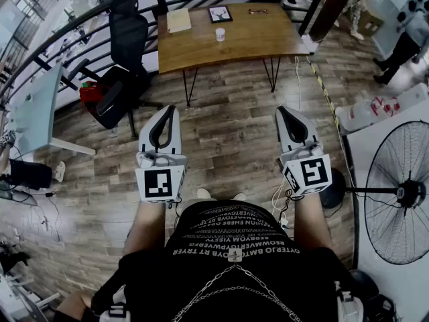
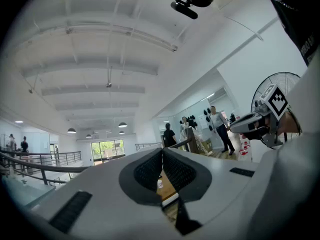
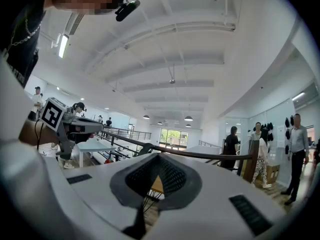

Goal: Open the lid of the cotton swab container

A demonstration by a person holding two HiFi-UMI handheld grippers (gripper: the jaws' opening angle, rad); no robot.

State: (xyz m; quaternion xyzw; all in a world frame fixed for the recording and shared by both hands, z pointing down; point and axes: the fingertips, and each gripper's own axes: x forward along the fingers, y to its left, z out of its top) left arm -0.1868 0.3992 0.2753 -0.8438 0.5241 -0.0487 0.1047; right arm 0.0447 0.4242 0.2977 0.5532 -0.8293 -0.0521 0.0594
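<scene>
- Both tools are up in front of the person, side by side, noses aimed at the brown wooden table with thin black legs across the room.
- Left gripper: its two dark ribbed pads are pressed together tip to tip, and nothing is caught between them.
- Right gripper: same story, its jaws are closed flat on each other and hold nothing.
- The prize, the small white cylindrical cotton swab container, stands upright near the middle of the tabletop, well apart from both grippers.
- It's too small from here to tell how its lid sits.
- Behind the container, towards the far edge, there's a black-framed picture, and to its left lies a pale sheet of paper.
- Left of the table, a black office chair stands with its back to the dark curved railing.
- On the right, a large black pedestal fan stands beside a white surface.
- Grey-brown plank floor stretches between the grippers and the table.
- From the left gripper view, the right gripper and its square-marker cube hang off to the side, apart from it.
- Several people stand in the background by the far wall.
</scene>
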